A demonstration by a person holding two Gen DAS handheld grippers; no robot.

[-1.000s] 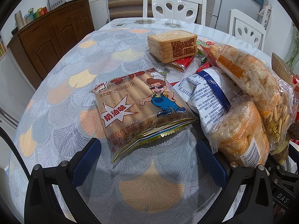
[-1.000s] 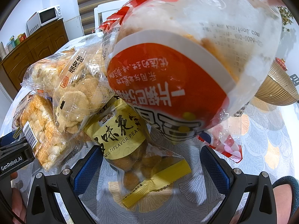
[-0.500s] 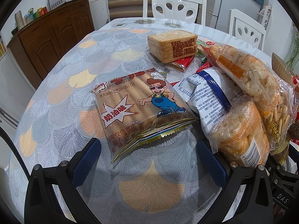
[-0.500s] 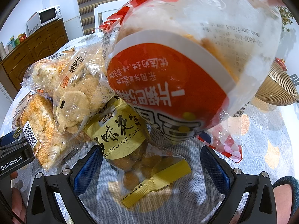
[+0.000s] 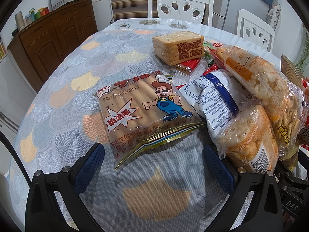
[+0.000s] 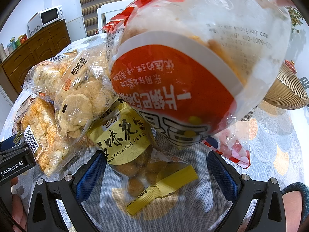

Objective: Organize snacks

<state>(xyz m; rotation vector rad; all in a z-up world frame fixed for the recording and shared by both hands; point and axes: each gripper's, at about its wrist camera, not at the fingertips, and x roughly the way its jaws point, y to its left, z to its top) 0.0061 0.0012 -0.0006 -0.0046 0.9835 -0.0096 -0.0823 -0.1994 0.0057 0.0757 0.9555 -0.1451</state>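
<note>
A pile of snack bags lies on the patterned tablecloth [image 5: 63,104]. In the left wrist view a biscuit-stick bag with a cartoon chef [image 5: 143,112] lies just ahead of my open, empty left gripper [image 5: 153,159]. Right of it are a white-and-blue bag [image 5: 214,104], a puffed rice cake pack [image 5: 251,143] and a cracker stack [image 5: 178,46]. In the right wrist view my open right gripper [image 6: 156,171] straddles the lower end of a yellow peanut bag [image 6: 135,150] without touching it. A big red-and-white bag [image 6: 183,77] leans over it.
A bag of round biscuits [image 6: 83,98] and the rice cake pack [image 6: 42,133] sit left of the peanuts. A gold ribbed bowl [image 6: 287,92] stands at the right. White chairs [image 5: 179,5] and a wooden sideboard [image 5: 52,40] stand beyond the table.
</note>
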